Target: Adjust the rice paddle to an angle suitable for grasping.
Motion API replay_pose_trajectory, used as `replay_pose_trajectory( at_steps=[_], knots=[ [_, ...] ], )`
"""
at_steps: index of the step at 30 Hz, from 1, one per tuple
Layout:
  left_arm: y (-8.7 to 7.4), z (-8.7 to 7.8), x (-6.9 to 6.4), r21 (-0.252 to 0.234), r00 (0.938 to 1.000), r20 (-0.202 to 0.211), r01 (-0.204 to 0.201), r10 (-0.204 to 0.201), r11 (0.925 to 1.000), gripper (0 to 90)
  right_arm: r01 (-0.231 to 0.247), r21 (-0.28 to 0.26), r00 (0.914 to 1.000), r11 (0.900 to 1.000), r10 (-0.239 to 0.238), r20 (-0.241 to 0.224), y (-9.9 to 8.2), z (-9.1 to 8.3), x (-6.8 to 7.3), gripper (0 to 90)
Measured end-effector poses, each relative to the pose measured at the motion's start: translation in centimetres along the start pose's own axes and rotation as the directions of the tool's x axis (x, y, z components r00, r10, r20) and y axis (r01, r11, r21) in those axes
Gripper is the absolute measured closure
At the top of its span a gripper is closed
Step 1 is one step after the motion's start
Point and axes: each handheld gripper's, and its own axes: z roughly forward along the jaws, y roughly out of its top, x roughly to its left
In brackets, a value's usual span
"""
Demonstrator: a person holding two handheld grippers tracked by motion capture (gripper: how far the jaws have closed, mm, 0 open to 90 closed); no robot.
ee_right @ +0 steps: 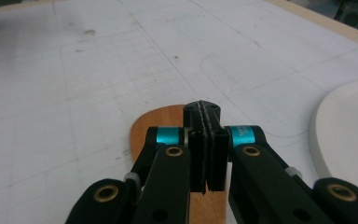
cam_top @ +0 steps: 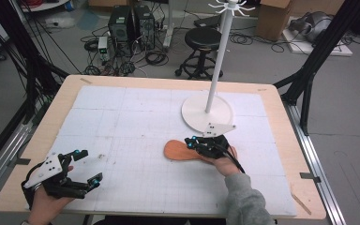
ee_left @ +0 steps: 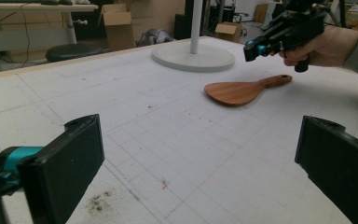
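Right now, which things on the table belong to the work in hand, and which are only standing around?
In the work:
- flat brown wooden spatula
- right gripper, jaws shut, above the spatula
- left gripper, jaws open

Only standing around:
- white round-based stand with a tall pole
- white gridded mat

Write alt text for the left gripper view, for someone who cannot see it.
A wooden spatula lies flat on a white gridded table, and a hand holds a black tool, shut, just above its handle. Behind stands a white round stand base. In front, the near tool's two black fingers stand wide apart.
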Motion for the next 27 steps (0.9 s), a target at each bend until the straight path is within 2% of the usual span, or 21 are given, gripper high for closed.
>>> replay_pose_trajectory(
  at_steps=[3, 6, 14, 16, 19, 27],
  knots=[
    [-0.1, 0.0, 0.0, 0.008, 1.0000, -0.004, 0.004, -0.004, 1.0000, 1.8, -0.020, 0.058, 0.9995, 0.9981, 0.019, 0.024, 0.5, 1.1, -0.7, 89.6],
    [-0.1, 0.1, 0.1, 0.013, 1.0000, -0.003, 0.005, -0.005, 0.9999, 1.8, -0.032, 0.110, 0.9992, 0.9934, 0.029, 0.027, 1.3, 2.6, -1.2, 89.7],
    [-0.2, 0.2, 0.0, 0.022, 1.0000, 0.001, 0.003, -0.003, 0.9998, 1.7, -0.028, 0.145, 0.9993, 0.9890, 0.024, 0.030, 1.9, 4.5, -2.0, 89.6],
    [-0.2, 0.2, 0.0, 0.025, 1.0000, 0.002, 0.003, -0.003, 0.9997, 1.8, -0.039, 0.150, 0.9990, 0.9879, 0.036, 0.028, 1.9, 4.8, -2.2, 89.7],
    [-0.2, 0.2, 0.0, 0.028, 0.9999, 0.013, 0.008, -0.009, 0.9996, 1.8, -0.098, 0.153, 0.9952, 0.9834, 0.098, 0.010, 1.5, 5.1, -2.7, 89.7],
    [-0.3, 0.5, -0.1, 0.041, 0.9996, 0.026, 0.004, -0.005, 0.9991, 1.7, -0.101, 0.179, 0.9948, 0.9786, 0.099, 0.024, 1.2, 5.7, -3.1, 89.7]
  ],
)
